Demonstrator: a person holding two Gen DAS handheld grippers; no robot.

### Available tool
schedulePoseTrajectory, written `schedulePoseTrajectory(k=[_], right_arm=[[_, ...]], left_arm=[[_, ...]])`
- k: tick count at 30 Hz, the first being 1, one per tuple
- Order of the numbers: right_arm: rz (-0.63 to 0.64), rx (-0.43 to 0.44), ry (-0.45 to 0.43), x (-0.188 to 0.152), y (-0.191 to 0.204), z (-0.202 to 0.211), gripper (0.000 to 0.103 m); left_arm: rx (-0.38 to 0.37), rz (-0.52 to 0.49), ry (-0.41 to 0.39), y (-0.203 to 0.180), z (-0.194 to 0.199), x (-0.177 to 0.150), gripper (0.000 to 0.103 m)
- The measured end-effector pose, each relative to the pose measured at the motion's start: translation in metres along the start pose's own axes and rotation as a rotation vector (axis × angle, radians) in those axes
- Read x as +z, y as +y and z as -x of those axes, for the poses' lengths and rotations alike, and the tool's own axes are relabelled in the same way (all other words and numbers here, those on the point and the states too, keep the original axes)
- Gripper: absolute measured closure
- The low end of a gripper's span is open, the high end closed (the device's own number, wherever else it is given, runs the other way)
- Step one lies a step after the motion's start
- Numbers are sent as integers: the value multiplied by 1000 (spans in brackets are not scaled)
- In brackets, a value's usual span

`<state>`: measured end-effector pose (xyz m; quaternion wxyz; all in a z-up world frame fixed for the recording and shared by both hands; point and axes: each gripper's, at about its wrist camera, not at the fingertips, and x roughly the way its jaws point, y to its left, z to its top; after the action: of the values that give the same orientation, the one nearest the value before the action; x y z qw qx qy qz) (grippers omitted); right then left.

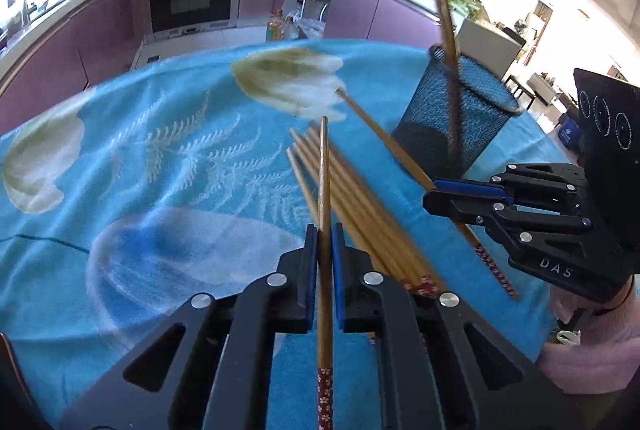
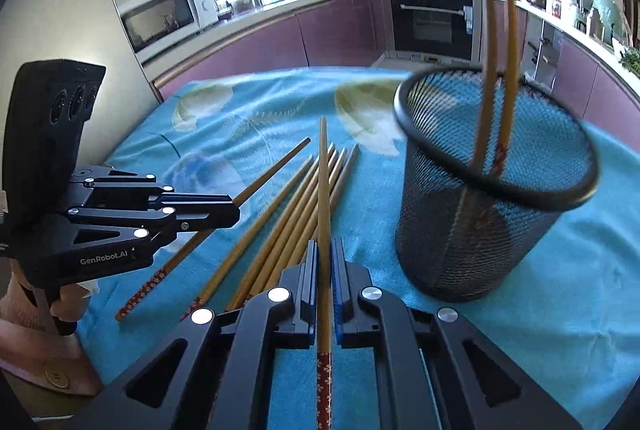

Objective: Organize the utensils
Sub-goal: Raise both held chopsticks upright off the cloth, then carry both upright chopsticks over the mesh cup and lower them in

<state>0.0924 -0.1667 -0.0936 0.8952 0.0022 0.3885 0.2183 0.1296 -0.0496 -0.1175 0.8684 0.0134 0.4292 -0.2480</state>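
With both grippers clamped, the left gripper [image 1: 325, 230] pinches one chopstick [image 1: 325, 190] and the right gripper [image 2: 325, 244] another [image 2: 323, 190], above the loose chopsticks [image 2: 296, 206] on the blue cloth [image 1: 160, 150] beside the mesh holder [image 2: 480, 230], where two stand.

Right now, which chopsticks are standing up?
The two chopsticks inside the black mesh cup stand up; all the others lie on the blue cloth or are gripped.

I see the table's blue floral cloth [image 2: 520, 330] carrying a bundle of loose chopsticks [image 2: 296, 206] mid-table, with a black mesh holder [image 2: 480, 230] standing just beside them.
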Motion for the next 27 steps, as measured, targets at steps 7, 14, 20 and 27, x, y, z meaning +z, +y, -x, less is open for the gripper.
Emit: schedulePoseTrajectory(k=[7,14,20,27], right_arm=[[-2,8,-136,13,-7,51,97],[-11,7,-243,21,-14,86,97],[-5,-1,-313,34,-21,106,97],[13,-35,-392,55,-28,125,97]], left_arm=[[-101,-33,-119,-11,54,21,95],[-188,-53,-221,-18,101,34,95],[-225,-41,-299,-22,123,53,95],[-273,-64,-384,-44,138,89,95]])
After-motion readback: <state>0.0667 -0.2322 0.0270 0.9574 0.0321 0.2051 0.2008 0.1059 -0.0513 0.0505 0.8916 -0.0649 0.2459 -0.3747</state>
